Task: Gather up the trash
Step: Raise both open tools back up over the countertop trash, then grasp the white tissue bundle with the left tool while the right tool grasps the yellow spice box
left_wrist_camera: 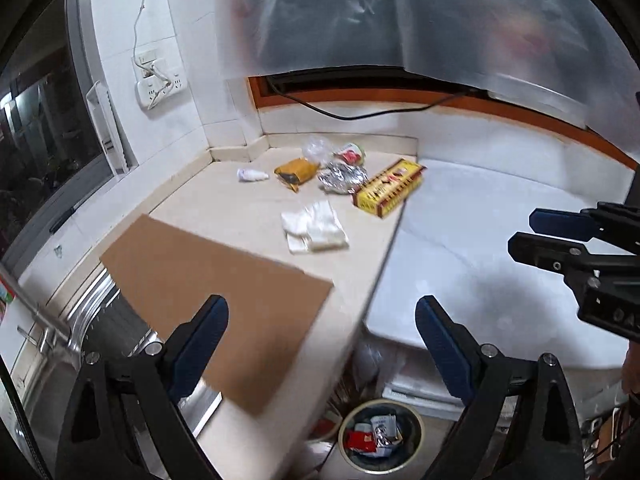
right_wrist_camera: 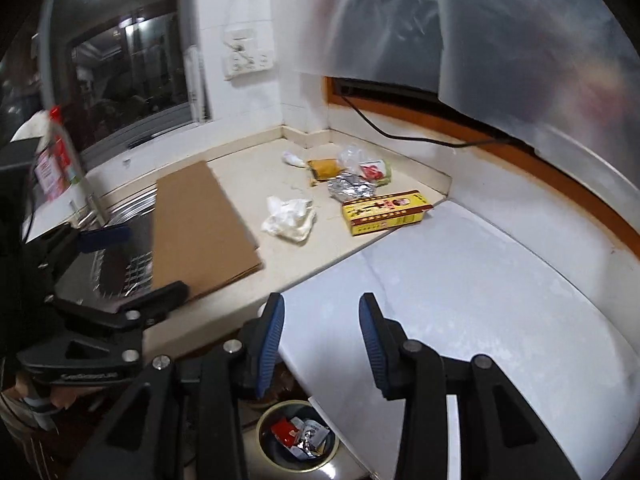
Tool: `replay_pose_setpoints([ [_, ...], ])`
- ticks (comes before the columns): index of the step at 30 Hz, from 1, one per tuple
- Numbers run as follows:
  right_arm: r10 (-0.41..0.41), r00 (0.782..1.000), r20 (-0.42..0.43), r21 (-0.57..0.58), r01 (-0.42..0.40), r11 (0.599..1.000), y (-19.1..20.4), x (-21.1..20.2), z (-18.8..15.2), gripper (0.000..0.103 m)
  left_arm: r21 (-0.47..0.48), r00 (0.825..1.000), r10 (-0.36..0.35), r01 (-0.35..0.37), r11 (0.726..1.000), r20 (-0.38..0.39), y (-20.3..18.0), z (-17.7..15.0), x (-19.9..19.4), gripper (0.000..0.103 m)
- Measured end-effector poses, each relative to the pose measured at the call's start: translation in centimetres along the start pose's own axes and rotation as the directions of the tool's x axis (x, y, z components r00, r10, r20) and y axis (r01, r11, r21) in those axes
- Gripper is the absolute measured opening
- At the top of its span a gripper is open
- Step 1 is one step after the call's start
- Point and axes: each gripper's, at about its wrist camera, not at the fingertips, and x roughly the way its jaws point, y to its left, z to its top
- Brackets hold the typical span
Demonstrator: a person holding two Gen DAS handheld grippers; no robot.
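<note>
Trash lies on the cream counter: a yellow box, crumpled white tissue, a foil wrapper, a brown packet, a clear bag with a red-green wrapper, and a small white wad. A trash bin with wrappers inside stands on the floor below. My left gripper is open and empty above the counter edge. My right gripper is open and empty, and also shows in the left wrist view.
A brown cardboard sheet lies partly over the steel sink. A white appliance top adjoins the counter on the right. A wall socket, a black cable and a hanging plastic sheet are behind.
</note>
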Motion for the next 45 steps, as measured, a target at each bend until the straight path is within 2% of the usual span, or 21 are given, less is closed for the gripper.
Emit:
replay_pose_setpoints([
  [6,0.019,0.997,-0.069,0.158,-0.008,0.987,-3.9,5.9,3.4,0.039,-0.076,0.994,-0.062,0.055,0.996,-0.087,2.1,4.3,6.5,0.094],
  [11,0.011,0.994,-0.105,0.257,0.016,0.966,-6.4,11.0,5.9,0.04,-0.142,0.982,-0.092,0.069,0.988,-0.166,2.4,6.1,12.8,0.094],
  [17,0.035,0.985,-0.167,0.382,0.032,0.923,-8.7,16.6,7.8,0.062,-0.192,0.969,-0.083,0.038,0.981,-0.233,1.6,7.0,18.9,0.093],
  [24,0.012,0.977,-0.211,0.493,0.095,0.865,-10.3,21.7,9.4,0.069,-0.213,0.954,-0.087,0.025,0.977,-0.287,1.0,7.2,23.4,0.085],
  [27,0.002,0.969,-0.246,0.525,0.131,0.841,-10.4,23.9,9.9,0.074,-0.224,0.946,-0.098,0.028,0.974,-0.309,1.0,7.2,24.8,0.07],
  [28,-0.008,0.967,-0.253,0.524,0.144,0.84,-10.3,24.4,10.0,0.075,-0.231,0.942,-0.105,0.031,0.972,-0.318,1.1,7.1,25.2,0.063],
  [31,-0.052,0.954,-0.295,0.491,0.198,0.848,-9.5,26.2,10.4,0.075,-0.242,0.946,-0.115,0.04,0.969,-0.303,1.1,7.3,25.5,0.058],
  [36,-0.131,0.943,-0.305,0.418,0.256,0.872,-7.8,27.2,10.9,0.08,-0.213,0.957,-0.091,0.031,0.977,-0.276,0.8,7.2,24.9,0.054],
  [42,-0.113,0.931,-0.347,0.396,0.254,0.882,-7.4,27.4,10.9,0.079,-0.229,0.963,-0.086,0.027,0.973,-0.255,1.1,7.1,23.9,0.045],
  [45,-0.131,0.914,-0.384,0.324,0.265,0.908,-6.2,27.3,10.7,0.075,-0.253,0.96,-0.105,0.038,0.967,-0.259,1.6,6.9,23.4,0.043],
])
